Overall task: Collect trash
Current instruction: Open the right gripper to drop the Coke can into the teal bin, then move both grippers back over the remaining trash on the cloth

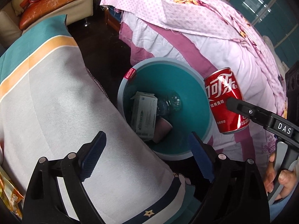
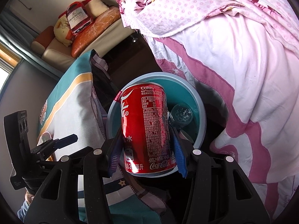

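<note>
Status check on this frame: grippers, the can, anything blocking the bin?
Left gripper open, empty, over the bin edge. Right gripper shut on Coca-Cola can, held above teal bin. Bin already holds a carton and a crushed bottle. Mouth unobstructed.

We see a dark floor (image 1: 97,56) carrying a round teal bin (image 1: 186,115) in the narrow gap between two pieces of furniture, its rim close to both. On one side of the gap stands a surface draped in a grey, teal and yellow striped cloth (image 1: 56,102), with an orange snack packet (image 1: 9,196) lying at its near edge. On the other side a bed (image 2: 252,74) carries a pink and white quilt (image 1: 214,52) that spills over its edge beside the bin, with a floral blanket (image 1: 177,5) heaped on top.
</note>
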A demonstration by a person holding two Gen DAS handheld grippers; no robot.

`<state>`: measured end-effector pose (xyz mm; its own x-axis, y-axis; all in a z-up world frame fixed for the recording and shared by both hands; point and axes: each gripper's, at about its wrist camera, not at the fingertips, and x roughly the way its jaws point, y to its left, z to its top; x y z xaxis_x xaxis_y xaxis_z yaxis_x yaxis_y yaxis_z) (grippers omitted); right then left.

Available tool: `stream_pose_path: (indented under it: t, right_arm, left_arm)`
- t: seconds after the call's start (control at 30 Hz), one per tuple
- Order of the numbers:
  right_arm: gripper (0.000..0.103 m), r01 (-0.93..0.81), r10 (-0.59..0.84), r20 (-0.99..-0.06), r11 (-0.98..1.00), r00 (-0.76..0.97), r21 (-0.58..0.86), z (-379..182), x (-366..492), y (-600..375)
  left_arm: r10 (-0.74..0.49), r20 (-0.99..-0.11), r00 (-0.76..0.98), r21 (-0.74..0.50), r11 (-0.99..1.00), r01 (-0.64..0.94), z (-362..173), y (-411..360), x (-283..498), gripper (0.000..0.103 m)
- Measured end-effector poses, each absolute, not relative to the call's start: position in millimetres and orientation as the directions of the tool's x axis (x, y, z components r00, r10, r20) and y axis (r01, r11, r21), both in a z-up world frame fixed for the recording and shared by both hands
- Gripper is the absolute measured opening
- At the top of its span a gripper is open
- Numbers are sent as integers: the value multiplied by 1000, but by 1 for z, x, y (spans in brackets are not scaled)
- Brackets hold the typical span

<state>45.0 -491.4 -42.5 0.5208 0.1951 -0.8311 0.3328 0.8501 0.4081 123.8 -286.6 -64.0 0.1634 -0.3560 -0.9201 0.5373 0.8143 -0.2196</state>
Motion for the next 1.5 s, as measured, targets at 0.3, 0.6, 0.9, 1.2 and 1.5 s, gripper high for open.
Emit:
stream_pose_path:
  t: [0.3, 0.6, 0.9, 1.2, 1.5]
  right_arm:
    - [48, 330, 192, -852, 863, 487, 383, -48, 54, -479]
    - [58, 333, 182, -869, 872, 461, 360, -48, 56, -465]
    - [77, 328, 167, -884, 886, 437, 329, -39, 52, -443]
    - [78, 252, 185, -899, 920, 398, 301, -33, 52, -392]
    - [78, 134, 211, -909, 952, 360, 274, -26, 54, -324]
  left_arm:
    - [-375, -911, 173, -244, 827, 507, -59, -264, 122, 91]
    - [-400, -899, 178, -269, 825, 496, -53, -246, 117, 91]
    - [-428, -885, 183, -308, 833, 459, -48, -216, 109, 92]
    - [-435, -875, 214, -328, 856, 400, -41, -159, 92, 92]
    - [-397, -875, 279, -303, 896, 325, -30, -89, 71, 92]
